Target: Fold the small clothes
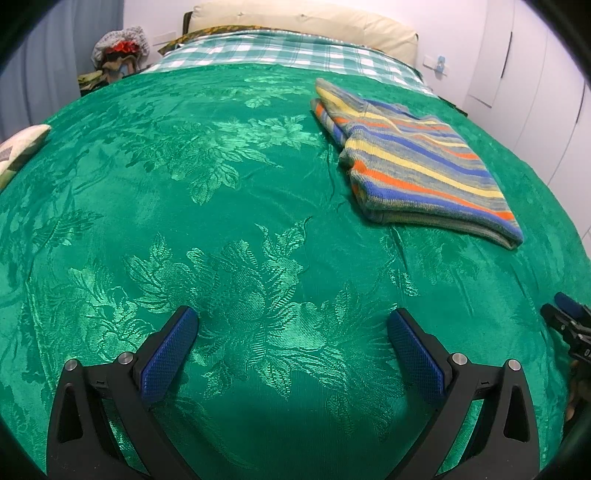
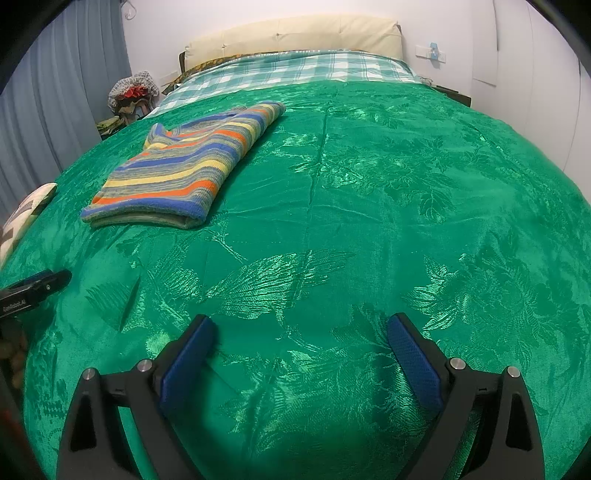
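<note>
A small striped knit garment point(image 1: 413, 162) in blue, yellow, orange and grey lies folded on the green bedspread point(image 1: 229, 206), ahead and to the right of my left gripper point(image 1: 291, 317). That gripper is open, low over the cover near the bed's front, with nothing between its blue pads. In the right wrist view the same garment point(image 2: 184, 166) lies ahead to the left, well apart from my right gripper point(image 2: 301, 325), which is open and empty too. Each gripper shows at the edge of the other's view: the right gripper point(image 1: 569, 321) and the left gripper point(image 2: 33, 286).
The green floral bedspread point(image 2: 369, 184) covers most of the bed. A checked sheet point(image 2: 295, 70) and cream headboard point(image 2: 295, 33) lie at the far end. A patterned cushion point(image 2: 26, 210) sits at the left edge. A pile of fabrics point(image 1: 120, 51) stands beside the bed, near grey curtains.
</note>
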`<state>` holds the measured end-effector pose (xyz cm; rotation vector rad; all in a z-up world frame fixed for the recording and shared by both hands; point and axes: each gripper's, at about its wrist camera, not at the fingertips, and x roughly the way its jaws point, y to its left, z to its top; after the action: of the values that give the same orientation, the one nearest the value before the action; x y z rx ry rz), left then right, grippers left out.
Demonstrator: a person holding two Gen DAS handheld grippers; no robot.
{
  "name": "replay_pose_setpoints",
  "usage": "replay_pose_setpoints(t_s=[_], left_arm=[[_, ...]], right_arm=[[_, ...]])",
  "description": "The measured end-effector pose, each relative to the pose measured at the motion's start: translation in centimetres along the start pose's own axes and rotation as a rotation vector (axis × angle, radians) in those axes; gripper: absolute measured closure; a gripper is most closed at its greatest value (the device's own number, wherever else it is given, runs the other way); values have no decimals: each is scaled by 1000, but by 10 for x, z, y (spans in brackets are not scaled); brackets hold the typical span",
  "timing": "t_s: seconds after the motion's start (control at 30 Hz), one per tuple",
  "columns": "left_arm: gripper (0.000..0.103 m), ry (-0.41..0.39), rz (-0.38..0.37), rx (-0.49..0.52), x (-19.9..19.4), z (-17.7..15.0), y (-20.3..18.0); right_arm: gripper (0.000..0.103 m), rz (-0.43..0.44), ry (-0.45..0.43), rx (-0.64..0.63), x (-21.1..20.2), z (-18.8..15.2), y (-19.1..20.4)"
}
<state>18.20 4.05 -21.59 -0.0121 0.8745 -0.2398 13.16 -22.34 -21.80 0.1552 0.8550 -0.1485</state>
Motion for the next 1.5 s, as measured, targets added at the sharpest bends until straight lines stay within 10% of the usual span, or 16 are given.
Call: replay_pose_setpoints(t_s=[0.27, 0.43, 0.53, 0.7, 0.8, 0.87, 1.1, 1.27, 1.5], left_arm=[[5, 64, -32, -35, -13, 14, 10], [6, -129, -96, -115, -63, 66, 33], [14, -142, -259, -71, -51, 117, 18], [43, 2, -384, 84, 37, 173, -40], [68, 172, -250, 75, 104, 168, -41], [71, 213, -296, -25, 122, 166, -19], [38, 81, -361, 30, 90, 202, -23], [35, 248, -216, -72, 171, 211, -10], [23, 165, -243, 41, 93, 190, -9]], right_arm=[[8, -1, 32, -4, -2, 4, 2], [20, 59, 1, 7, -24, 52, 5], [37, 131, -59, -59, -23, 109, 29], [46, 249, -46, -147, 38, 184, 73], [45, 291, 147, -168, 109, 179, 82], [47, 292, 203, -193, 130, 174, 82], [49, 323, 67, -175, 104, 241, 76], [48, 239, 268, -57, 192, 241, 60], [48, 286, 87, -129, 94, 227, 72]])
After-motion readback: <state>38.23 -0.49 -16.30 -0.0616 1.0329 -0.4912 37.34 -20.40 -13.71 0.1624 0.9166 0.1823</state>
